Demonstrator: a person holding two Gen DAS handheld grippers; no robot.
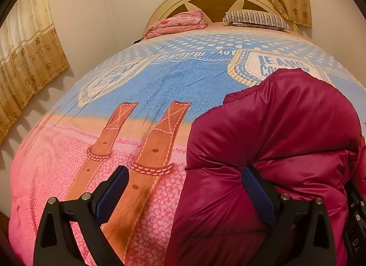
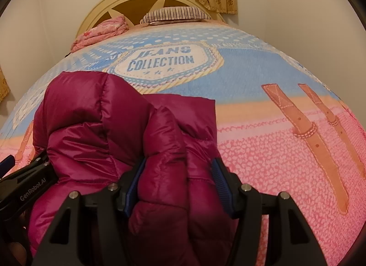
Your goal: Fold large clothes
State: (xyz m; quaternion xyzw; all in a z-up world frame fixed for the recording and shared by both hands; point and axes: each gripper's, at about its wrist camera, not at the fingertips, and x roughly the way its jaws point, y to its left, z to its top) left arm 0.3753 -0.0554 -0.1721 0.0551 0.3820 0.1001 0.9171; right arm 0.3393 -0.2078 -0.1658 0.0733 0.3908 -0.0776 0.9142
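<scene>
My left tongs stand wide apart, nothing clamped. Left pad hangs over the bedspread; right pad presses against the edge of the puffer jacket, fabric bulging past it on the outer side, not gripped between the pads.

My right tongs are closed partway on a thick fold of the puffer jacket. Padded fabric fills the whole gap, both blue pads touching it.

Jacket: magenta, quilted, shiny. Lies bunched on the bed, near edge, in a heap with several layers folded over each other. A flat panel sticks out behind the heap toward the headboard. In the right view the left tongs show at the jacket's left side, touching it.

Bedspread: blue upper part with a "JEANS COLLECTION" badge, pink lower part with printed brown straps.

At the head of the bed: striped pillow on the right, crumpled pink blanket on the left, both against the cream headboard. Patterned curtains hang on the wall left of the bed and above the headboard.
</scene>
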